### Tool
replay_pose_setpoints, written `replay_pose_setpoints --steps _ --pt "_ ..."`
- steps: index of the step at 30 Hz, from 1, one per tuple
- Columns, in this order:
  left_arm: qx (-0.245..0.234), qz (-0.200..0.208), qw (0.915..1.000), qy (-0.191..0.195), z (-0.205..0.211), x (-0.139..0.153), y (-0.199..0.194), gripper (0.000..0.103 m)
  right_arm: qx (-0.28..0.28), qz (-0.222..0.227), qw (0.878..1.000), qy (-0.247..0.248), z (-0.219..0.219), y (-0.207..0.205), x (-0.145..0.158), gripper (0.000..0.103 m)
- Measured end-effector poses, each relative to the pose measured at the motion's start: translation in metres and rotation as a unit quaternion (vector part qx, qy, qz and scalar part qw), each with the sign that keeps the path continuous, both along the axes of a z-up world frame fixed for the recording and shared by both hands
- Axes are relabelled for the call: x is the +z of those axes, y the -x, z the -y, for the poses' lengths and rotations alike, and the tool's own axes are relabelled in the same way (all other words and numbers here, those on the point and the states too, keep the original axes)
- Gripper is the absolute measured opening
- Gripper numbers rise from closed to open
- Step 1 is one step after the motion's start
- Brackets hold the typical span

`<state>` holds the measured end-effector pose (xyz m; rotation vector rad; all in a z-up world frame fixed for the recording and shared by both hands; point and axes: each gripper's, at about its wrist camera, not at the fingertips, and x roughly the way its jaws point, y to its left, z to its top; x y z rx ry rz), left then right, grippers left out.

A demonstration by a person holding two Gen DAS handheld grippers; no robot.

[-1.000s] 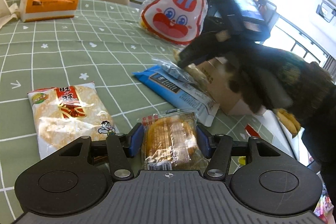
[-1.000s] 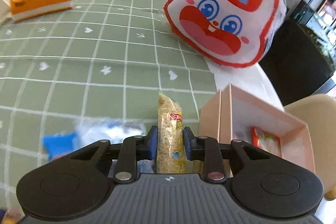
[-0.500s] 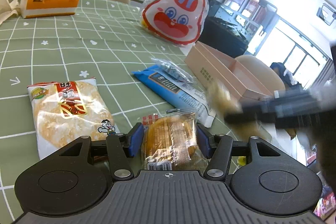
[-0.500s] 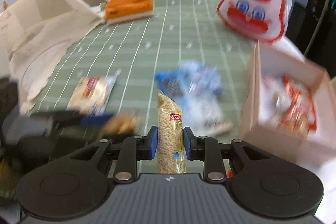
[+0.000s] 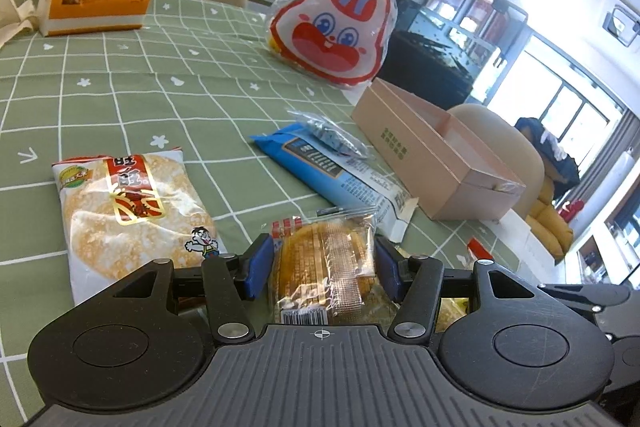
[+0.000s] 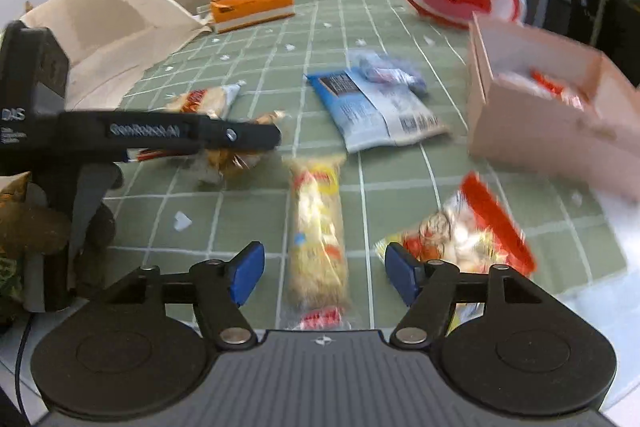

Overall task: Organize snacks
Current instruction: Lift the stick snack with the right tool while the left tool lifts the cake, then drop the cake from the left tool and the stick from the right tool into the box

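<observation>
Right gripper (image 6: 324, 273) with jaws opening, pads clear of the long yellow snack bar (image 6: 318, 227) lying between them on the counter (image 6: 256, 67). Left gripper (image 5: 324, 267) pinching a wrapped golden cake (image 5: 326, 263) low over the counter. Pink box (image 6: 536, 123) just right of the blue packet (image 6: 372, 107).

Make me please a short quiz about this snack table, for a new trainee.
1. True or false: the pink box is empty.
2. What lies on the blue packet? A) a small clear packet B) the tissue box C) the rabbit bag
3. Which snack sits between the left gripper's jaws?
Key: 1 false, red-and-white packets lie in it; 2 A; 3 the sliced bread packet.
</observation>
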<state>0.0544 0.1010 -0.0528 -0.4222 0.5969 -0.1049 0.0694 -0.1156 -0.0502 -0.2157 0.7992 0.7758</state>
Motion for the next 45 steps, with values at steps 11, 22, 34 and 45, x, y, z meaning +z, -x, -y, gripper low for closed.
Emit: replay_pose_setpoints --steps 11,22,34,45 --pt "-0.002 -0.002 1.0 -0.008 0.003 0.0 -0.002 0.061 -0.015 0.023 1.0 -0.015 -0.012 0.015 -0.013 0.103" --pt "-0.014 -0.004 0.9998 -0.017 0.006 0.001 -0.003 0.061 -0.019 0.044 0.999 0.008 -0.013 0.005 -0.005 0.041" --pt "-0.086 -0.02 0.9894 -0.116 0.059 0.015 0.005 0.06 -0.07 0.068 0.994 -0.058 0.083 0.017 0.032 0.028" --pt "-0.115 0.086 0.9851 -0.095 0.143 0.13 -0.058 0.06 -0.173 0.149 0.967 -0.11 0.212 -0.007 0.071 0.028"
